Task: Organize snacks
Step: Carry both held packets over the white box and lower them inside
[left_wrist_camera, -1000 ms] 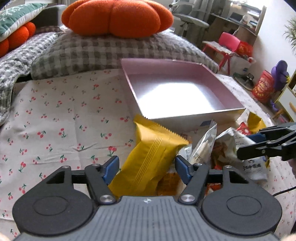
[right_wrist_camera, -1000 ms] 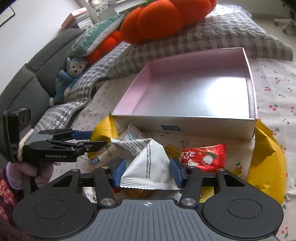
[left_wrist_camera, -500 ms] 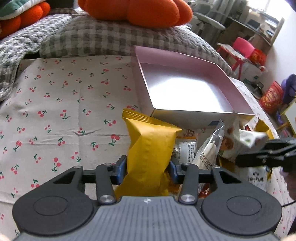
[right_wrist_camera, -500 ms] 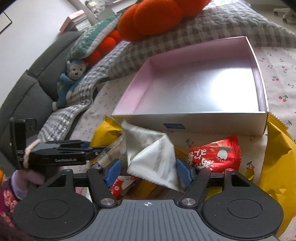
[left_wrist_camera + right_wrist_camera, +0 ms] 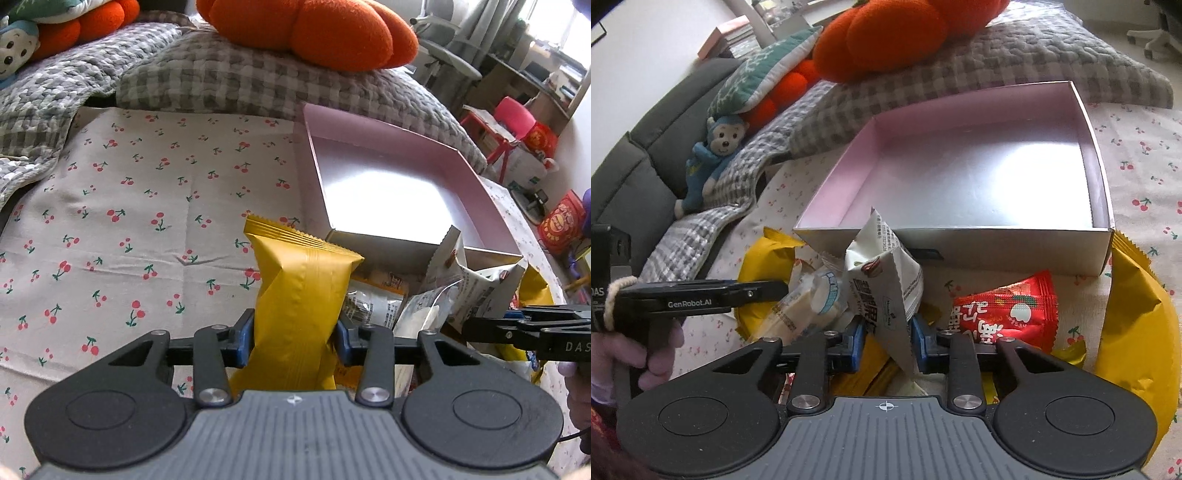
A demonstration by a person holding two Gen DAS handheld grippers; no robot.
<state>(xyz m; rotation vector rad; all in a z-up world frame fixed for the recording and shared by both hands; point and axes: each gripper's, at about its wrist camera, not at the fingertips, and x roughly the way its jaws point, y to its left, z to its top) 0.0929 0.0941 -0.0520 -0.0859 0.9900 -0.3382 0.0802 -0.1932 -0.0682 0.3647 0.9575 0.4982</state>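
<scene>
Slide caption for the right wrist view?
Right gripper clamps a white snack packet before the empty pink box.

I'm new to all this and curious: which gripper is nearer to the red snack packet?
The right. The right gripper holds a white packet with the red snack packet just beside its finger. The left gripper, clamped on a yellow packet, sits across the pile.

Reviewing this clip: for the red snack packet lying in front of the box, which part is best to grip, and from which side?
Probably the crimped near end of the red snack packet, approached from above on the side away from the pink box. It lies flat on the cloth with that sealed edge thin and uncovered; its far end sits near the box wall.
</scene>
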